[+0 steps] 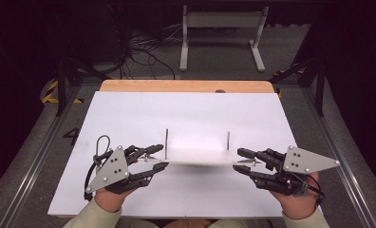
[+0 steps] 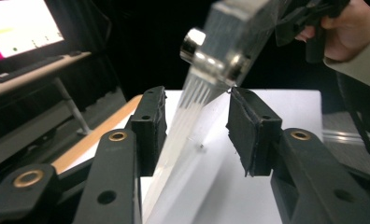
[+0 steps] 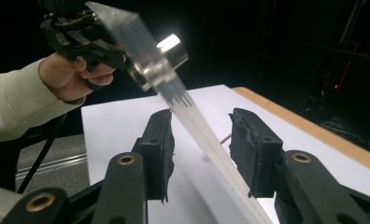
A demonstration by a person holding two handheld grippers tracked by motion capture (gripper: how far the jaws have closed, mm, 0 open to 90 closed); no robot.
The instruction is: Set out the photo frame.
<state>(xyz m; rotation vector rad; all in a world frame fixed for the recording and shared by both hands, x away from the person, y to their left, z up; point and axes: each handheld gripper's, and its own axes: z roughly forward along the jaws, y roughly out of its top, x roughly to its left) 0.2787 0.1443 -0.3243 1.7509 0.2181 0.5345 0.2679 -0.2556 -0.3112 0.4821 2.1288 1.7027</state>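
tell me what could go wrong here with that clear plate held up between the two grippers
The clear plate sits between the jaws of the left gripper and right gripper, yet both gripper views show gaps beside the pads; it could slip or tilt. Its two upright pins could catch a jaw. If dropped, it may strike the white table.
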